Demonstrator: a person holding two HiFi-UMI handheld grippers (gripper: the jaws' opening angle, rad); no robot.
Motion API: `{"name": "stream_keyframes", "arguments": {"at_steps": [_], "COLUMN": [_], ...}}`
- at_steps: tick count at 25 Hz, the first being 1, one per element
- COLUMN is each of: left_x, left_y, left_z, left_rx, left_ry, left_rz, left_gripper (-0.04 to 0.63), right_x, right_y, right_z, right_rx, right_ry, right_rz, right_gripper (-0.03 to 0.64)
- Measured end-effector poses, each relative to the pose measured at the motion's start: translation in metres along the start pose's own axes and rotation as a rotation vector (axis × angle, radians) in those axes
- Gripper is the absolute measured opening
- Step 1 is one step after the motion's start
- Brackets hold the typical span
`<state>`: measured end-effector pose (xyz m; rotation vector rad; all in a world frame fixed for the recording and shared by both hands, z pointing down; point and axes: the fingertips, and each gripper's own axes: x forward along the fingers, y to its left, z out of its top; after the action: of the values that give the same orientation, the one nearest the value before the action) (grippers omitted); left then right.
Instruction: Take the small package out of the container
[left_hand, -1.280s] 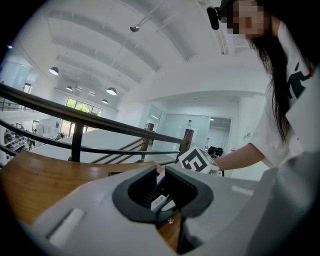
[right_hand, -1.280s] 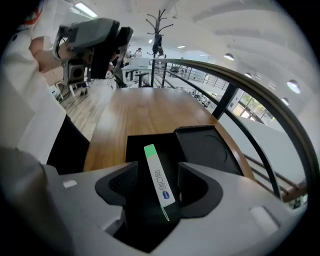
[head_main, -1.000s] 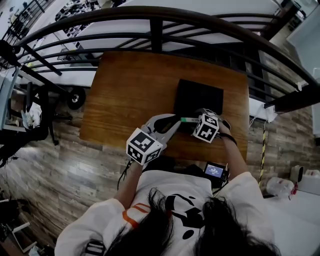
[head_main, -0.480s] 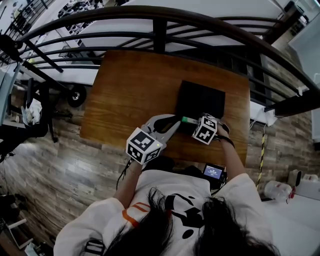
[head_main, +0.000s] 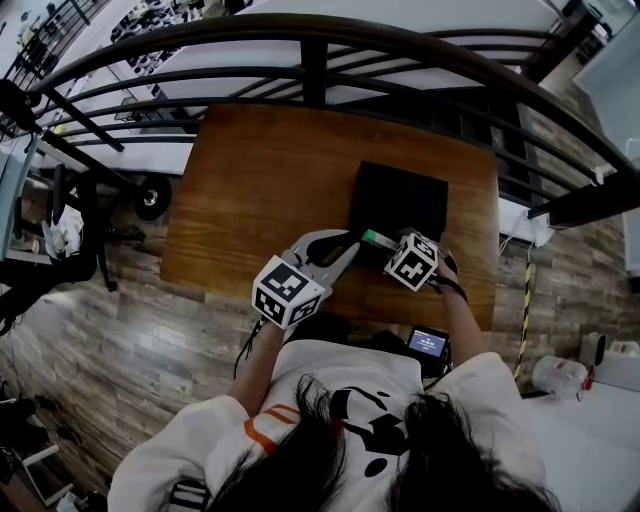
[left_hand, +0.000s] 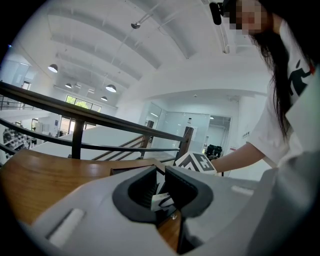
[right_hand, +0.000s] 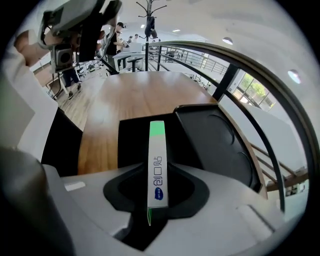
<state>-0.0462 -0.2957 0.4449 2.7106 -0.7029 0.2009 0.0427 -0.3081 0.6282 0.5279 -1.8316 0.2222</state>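
Pinching the package in my right hand-held gripper, I should lift straight up, clear of the container; my left hand-held gripper sits almost closed.

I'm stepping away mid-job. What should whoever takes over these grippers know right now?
Right gripper: shut on the package, held edge-on at the near edge of the container.
Left gripper: jaws nearly together, pointing toward the container. Something white shows in the gap, so its grip is unclear.
Done: package grasped.
Left: carry it clear and probably set it on the table.
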Motion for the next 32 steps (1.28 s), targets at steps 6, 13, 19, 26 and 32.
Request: {"name": "stream_keyframes", "arguments": {"at_steps": [6, 13, 19, 26, 32], "left_x": [0.003, 0.005, 0.009, 0.013, 0.014], "left_y": [-0.001, -0.002, -0.005, -0.015, -0.02], "left_z": [-0.001, -0.005, -0.009, -0.006, -0.007], "left_rx": [-0.002, -0.005, -0.013, -0.016, -0.011], "left_ry": [0.008, 0.018, 0.026, 0.021, 0.025], "left_rz": [-0.012, -0.025, -0.046, -0.067, -0.063], "left_gripper": [0.044, 0.044, 0.044, 0.045, 0.044], "right_x": [-0.033, -0.076, -0.101, -0.121, -0.124], "right_y": [-0.011, -0.008, -0.004, 0.008, 0.019], "right_z": [0.012, 0.032, 0.037, 0.029, 0.025], "right_rx": [0.144, 0.277, 0.328, 0.403, 0.442], "right_ry": [-0.121, -0.265, -0.315, -0.344, -0.367], "right_rz": [-0.083, -0.136, -0.179, -0.202, -0.181], "right_gripper": [0.118, 0.118, 0.118, 0.118, 0.118]}}
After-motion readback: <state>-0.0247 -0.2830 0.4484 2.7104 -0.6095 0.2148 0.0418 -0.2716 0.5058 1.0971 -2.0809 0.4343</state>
